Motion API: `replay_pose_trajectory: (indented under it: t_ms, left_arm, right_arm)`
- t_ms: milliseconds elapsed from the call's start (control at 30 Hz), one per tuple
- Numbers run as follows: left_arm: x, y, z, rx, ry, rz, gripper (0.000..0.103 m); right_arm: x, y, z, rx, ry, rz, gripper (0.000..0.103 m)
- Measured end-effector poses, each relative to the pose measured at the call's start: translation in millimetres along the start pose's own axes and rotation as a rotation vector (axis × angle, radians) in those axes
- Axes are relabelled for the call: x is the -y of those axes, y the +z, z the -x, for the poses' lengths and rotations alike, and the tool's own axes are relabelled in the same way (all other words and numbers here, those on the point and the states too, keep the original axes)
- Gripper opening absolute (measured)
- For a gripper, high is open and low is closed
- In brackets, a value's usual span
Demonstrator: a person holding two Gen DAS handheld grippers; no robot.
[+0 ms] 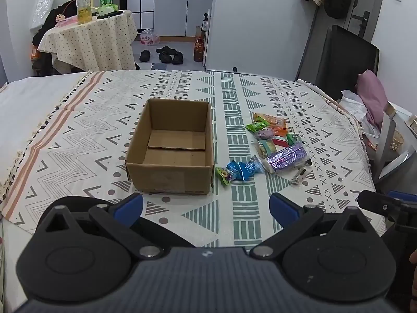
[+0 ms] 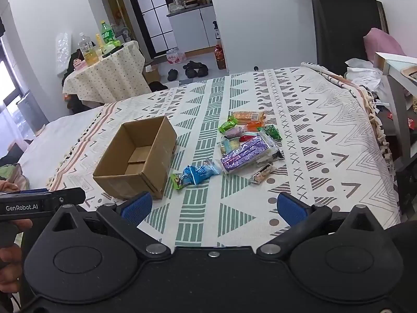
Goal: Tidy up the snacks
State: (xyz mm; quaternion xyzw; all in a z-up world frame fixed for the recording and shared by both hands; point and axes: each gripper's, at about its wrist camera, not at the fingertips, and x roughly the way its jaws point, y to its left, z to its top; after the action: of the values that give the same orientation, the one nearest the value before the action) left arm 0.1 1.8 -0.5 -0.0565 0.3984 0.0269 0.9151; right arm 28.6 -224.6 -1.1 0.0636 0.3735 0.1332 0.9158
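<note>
— Looking into the cardboard box (image 1: 172, 146), we see only its bare bottom flaps, so we judge nothing has been sorted yet. The whole job is ahead of us.

— Agreed. All the snacks (image 1: 276, 143) lie loose on the patterned cloth (image 1: 78, 135), in a heap right of centre in the left wrist view. A blue packet (image 1: 241, 169) and a small green one (image 1: 224, 176) sit nearest the box, just beside its lower right corner.

— Where are we relative to them?

— Our left gripper (image 1: 206, 206) hangs at the bottom of the frame with its blue fingers spread wide and nothing between them. The box is straight ahead of it, above centre; the heap is up and to the right.

— And our right gripper (image 2: 213, 207) is likewise spread apart and empty. In its view the heap (image 2: 247, 143) sits just above the middle of the frame, the purple packet (image 2: 245, 155) most forward, with the box (image 2: 138, 159) at centre left.

— So both are well apart from any snack; we'd guess the blue packet is the easiest first pick.
</note>
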Motion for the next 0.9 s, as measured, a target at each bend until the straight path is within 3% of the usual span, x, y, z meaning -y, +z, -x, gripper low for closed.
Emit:
replay_pose_trajectory:
  t_ms: [900]
  left_arm:
    - [7.8, 6.0, 10.4, 0.008, 0.006, -0.006, 0.103]
  right_arm:
    - [0.7, 3.0, 6.5, 0.008, 0.005, -0.003, 0.103]
